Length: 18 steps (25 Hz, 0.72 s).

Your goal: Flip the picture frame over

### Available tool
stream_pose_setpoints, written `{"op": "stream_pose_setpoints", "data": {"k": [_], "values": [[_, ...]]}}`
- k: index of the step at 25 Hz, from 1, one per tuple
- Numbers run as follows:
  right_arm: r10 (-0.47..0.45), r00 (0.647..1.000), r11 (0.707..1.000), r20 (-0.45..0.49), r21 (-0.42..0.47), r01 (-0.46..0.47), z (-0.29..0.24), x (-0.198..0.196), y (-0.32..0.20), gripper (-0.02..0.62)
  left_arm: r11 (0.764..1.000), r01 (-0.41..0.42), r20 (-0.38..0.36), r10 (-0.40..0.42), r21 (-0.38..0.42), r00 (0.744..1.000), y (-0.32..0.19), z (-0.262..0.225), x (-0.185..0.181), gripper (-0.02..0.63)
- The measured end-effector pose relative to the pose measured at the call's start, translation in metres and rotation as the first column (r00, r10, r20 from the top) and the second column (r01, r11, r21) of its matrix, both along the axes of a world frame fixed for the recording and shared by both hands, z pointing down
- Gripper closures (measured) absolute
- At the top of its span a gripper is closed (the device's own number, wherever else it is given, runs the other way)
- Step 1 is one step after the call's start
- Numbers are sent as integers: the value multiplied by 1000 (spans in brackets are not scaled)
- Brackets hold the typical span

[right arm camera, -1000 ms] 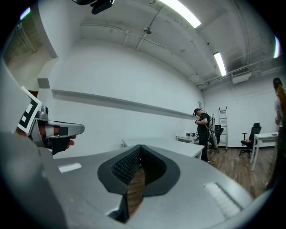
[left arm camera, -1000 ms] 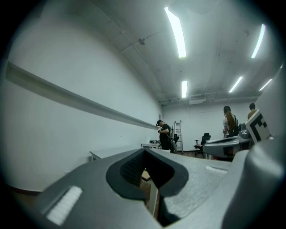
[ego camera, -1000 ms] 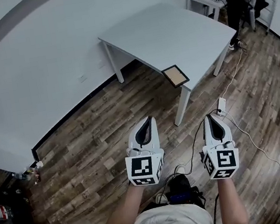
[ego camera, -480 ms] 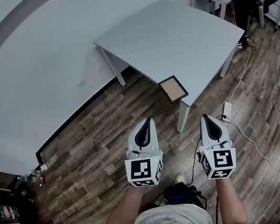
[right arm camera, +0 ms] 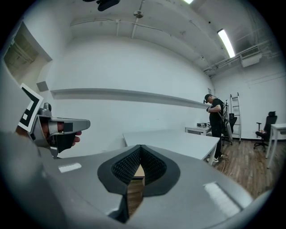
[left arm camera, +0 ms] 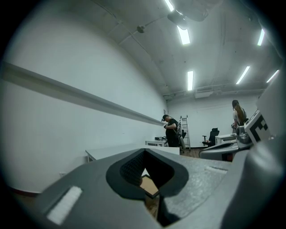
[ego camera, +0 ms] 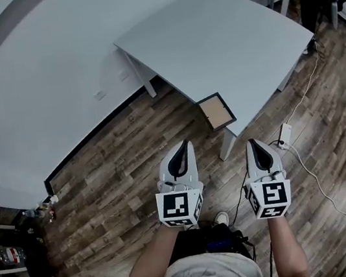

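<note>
Though both closed on nothing, left tongs, right tongs: two; picture frame: one.

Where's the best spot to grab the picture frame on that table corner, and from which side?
Probably the rim of the picture frame nearest you: it lies flat at the table corner, that rim at or just past the edge, so a jaw may slip beneath. Come in level from the floor side.

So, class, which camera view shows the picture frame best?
The head view: the whole frame shows, lying at the table's near edge. Each gripper view catches only a tan sliver of it through the opening in the closed jaws.
</note>
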State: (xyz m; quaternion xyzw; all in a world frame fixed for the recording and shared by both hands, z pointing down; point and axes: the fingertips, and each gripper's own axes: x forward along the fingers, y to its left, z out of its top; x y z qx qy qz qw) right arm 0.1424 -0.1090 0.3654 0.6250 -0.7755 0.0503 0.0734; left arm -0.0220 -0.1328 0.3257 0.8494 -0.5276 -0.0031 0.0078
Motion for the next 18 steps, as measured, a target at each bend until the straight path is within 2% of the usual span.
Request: {"op": "stream_pose_setpoints", "data": {"k": [12,15,18], "values": [[-14,988,995,-153,-100,-2,66,-36,-46,572,995,-89,5,89,-36,996,-55,59,-1,606],[-37,977,992,-209,-122,11,83,-46,-59,571,994,-98,6,99,-43,995,-68,72,-3,606],[-76,955,989,-287,-145,36,102,-57,-66,543,990,-112,13,113,-91,993,-73,88,-4,606]]}}
